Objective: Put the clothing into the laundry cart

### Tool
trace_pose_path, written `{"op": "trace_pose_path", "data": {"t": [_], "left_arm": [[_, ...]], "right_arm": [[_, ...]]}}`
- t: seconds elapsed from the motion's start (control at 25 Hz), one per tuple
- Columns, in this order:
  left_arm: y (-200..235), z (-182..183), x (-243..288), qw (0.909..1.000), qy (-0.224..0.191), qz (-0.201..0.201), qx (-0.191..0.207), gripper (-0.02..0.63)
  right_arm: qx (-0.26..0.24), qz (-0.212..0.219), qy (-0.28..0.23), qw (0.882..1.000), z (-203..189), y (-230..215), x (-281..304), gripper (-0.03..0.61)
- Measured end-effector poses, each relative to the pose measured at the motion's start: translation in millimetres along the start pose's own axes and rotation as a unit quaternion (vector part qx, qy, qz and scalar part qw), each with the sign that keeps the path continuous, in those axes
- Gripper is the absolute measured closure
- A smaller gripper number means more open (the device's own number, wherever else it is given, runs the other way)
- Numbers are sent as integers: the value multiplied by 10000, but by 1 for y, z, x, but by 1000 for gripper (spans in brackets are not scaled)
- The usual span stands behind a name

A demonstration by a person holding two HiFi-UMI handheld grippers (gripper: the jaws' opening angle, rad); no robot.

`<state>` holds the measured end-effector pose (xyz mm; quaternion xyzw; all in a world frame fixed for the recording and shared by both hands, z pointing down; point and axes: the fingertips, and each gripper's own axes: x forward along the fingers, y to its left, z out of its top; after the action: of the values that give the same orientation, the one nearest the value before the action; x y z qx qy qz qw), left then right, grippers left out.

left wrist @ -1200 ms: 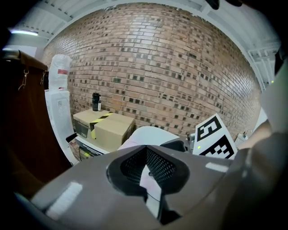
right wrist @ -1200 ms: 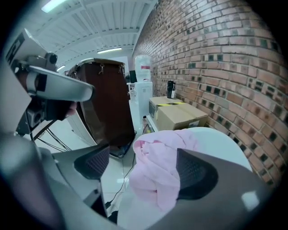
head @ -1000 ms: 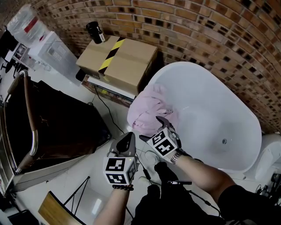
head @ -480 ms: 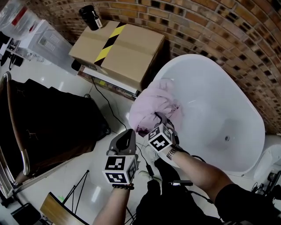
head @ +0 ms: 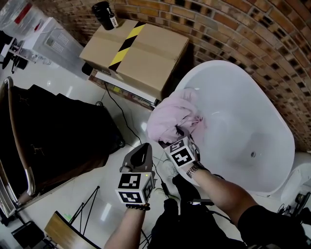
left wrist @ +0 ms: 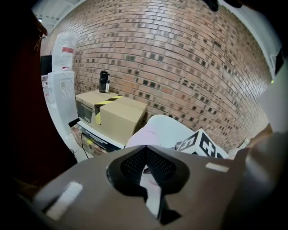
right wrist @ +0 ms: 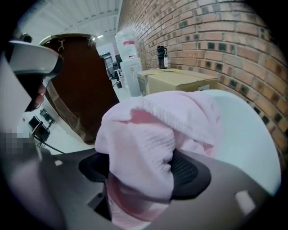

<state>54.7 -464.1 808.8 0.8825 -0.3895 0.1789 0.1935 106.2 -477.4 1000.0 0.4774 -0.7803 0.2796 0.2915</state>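
Observation:
Pink clothing (head: 172,116) lies bunched over the near rim of a white bathtub (head: 243,107). My right gripper (head: 182,135) is pushed into its lower edge. In the right gripper view the cloth (right wrist: 153,130) hangs between the jaws, which are closing around it; the left pad still shows dark beside the fabric. My left gripper (head: 144,149) hovers over the floor just left of the right one, shut and empty, and its own view shows the jaw tips (left wrist: 145,148) meeting. The dark laundry cart (head: 53,136) with a metal rail stands at the left.
A cardboard box (head: 141,48) with yellow-black tape sits on a low shelf against the brick wall, with a black bottle (head: 104,14) on it. A water dispenser (head: 46,36) stands far left. A cable (head: 119,124) runs across the white floor between cart and tub.
The right gripper has pushed deeper into the pink cloth, and its jaws have begun to narrow round it. The left gripper has barely moved.

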Motion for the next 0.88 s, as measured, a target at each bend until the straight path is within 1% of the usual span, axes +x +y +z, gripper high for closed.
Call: {"op": "trace_pose_path", "data": {"t": [0.12, 0.28, 0.32, 0.4, 0.52, 0.6, 0.72, 0.88], "left_arm": [[0, 4, -5, 10000, -34, 32, 4, 612], [-4, 14, -15, 10000, -81, 57, 11, 612], [-4, 16, -18, 9999, -91, 63, 12, 612], [-6, 23, -23, 9999, -122, 84, 16, 612], [-11, 38, -31, 9997, -196, 103, 70, 612], [-15, 48, -40, 9996, -256, 130, 82, 612], [-16, 64, -55, 9991, -351, 203, 98, 612], [-21, 90, -80, 9983, -471, 324, 128, 612]], "right_arm": [[326, 49, -132, 9994, 4, 1, -11, 247], [434, 22, -258, 9987, 13, 4, -30, 319], [396, -12, -301, 9988, 16, 5, -36, 348], [279, -63, -353, 9990, 21, 6, -45, 437], [213, -19, -325, 9992, 27, 10, -57, 447], [189, 6, -403, 9990, 34, 14, -70, 454], [127, -6, -735, 9972, 57, 19, -95, 459], [37, 59, -1192, 9928, 103, 29, -145, 460]]}}
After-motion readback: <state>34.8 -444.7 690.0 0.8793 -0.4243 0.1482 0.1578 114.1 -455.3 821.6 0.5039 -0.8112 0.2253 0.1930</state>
